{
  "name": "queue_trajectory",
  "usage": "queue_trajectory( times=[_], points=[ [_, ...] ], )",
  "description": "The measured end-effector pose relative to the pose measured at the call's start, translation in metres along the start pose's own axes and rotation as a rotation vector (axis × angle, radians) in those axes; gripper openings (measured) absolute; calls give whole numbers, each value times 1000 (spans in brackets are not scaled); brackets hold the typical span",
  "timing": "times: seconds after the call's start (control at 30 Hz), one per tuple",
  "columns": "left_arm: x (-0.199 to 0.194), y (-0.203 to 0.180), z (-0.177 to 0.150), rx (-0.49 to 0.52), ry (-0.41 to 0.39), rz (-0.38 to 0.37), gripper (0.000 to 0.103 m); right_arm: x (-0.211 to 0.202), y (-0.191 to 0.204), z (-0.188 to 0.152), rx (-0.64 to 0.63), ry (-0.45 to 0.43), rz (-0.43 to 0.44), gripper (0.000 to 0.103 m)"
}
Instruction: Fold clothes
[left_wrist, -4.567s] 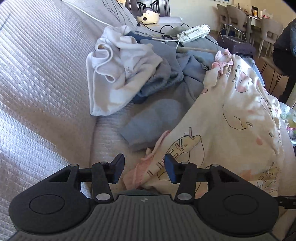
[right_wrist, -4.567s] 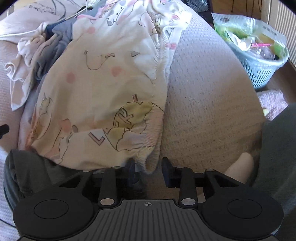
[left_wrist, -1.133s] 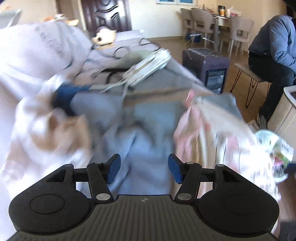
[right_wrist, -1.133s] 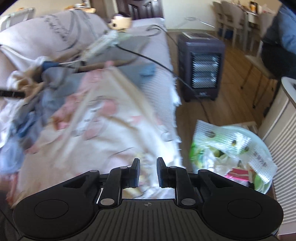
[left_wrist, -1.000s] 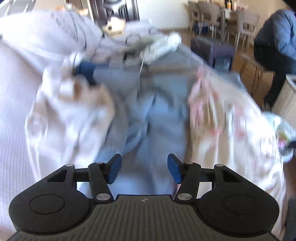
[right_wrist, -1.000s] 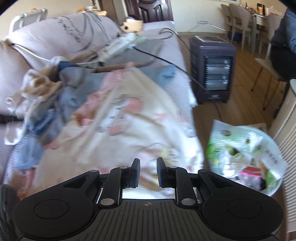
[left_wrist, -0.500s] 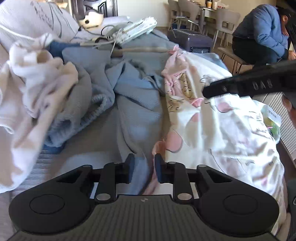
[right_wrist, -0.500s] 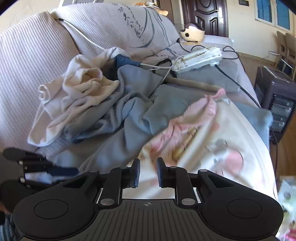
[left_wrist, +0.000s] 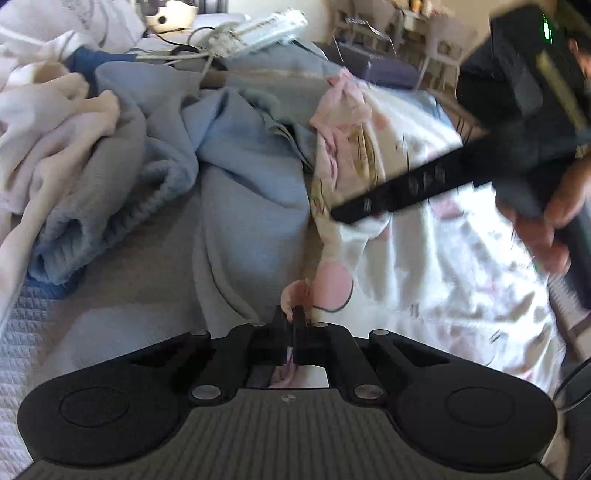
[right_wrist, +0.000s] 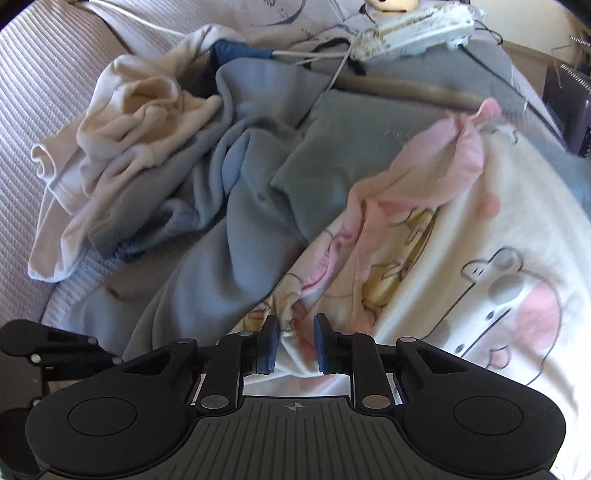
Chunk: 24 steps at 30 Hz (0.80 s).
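A cream garment printed with pink cartoon figures (left_wrist: 443, 258) lies on the sofa, its pink trim bunched at the far end (right_wrist: 461, 147). My left gripper (left_wrist: 290, 321) is shut on the garment's near pink edge, and cloth shows between and below the pads. My right gripper (right_wrist: 295, 343) sits low over the same garment (right_wrist: 498, 258) with a bunched fold pinched between its blue pads. In the left wrist view the right gripper's fingers (left_wrist: 406, 184) reach in from the right, held by a hand (left_wrist: 546, 221), with cloth hanging at their tip.
A blue-grey garment (right_wrist: 229, 240) and a crumpled white one (right_wrist: 140, 122) are heaped to the left on the ribbed sofa cover (right_wrist: 37, 74). A white power strip (right_wrist: 413, 26) with cables lies behind them. A dark heater (right_wrist: 569, 96) stands at the right.
The left jaws have gone from wide apart to shut on the pink edge as the gripper sank. The right gripper swung left from the sofa's edge to over the garment's left side.
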<state>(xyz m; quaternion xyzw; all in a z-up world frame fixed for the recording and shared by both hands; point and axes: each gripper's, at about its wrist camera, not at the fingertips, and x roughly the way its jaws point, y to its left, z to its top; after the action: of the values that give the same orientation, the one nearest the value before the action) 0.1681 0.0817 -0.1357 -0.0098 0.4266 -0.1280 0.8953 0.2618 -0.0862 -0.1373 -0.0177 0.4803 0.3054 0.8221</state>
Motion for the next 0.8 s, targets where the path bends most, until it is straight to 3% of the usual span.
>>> queue_trajectory(
  times=[0.03, 0.13, 0.2, 0.37, 0.43, 0.5, 0.63, 0.73, 0.8],
  points=[
    [-9, 3, 1, -7, -22, 11, 2, 1, 1, -1, 3, 6, 6, 22],
    [-39, 15, 5, -26, -96, 66, 2, -5, 7, -2, -35, 3, -21, 5],
    [-58, 30, 8, -65, -136, 96, 2, -17, 13, 4, -45, -43, -15, 5],
    [-65, 73, 1, -177, -151, 91, 2, -43, 42, 39, -79, -142, 80, 4],
    [-51, 89, -3, -234, -128, 68, 6, -35, 57, 48, -113, -146, 87, 4],
    [-38, 100, -5, -254, -112, 107, 7, -13, 65, 53, -130, -122, 56, 5],
    [-45, 119, -6, -322, -137, 130, 17, 21, 65, 52, -121, -108, -27, 15],
    [-72, 120, -12, -322, -152, 135, 24, 5, 60, 50, -59, -173, -13, 34],
    [-90, 115, -20, -305, -134, 128, 29, -11, 63, 48, -63, -216, -18, 37]
  ],
)
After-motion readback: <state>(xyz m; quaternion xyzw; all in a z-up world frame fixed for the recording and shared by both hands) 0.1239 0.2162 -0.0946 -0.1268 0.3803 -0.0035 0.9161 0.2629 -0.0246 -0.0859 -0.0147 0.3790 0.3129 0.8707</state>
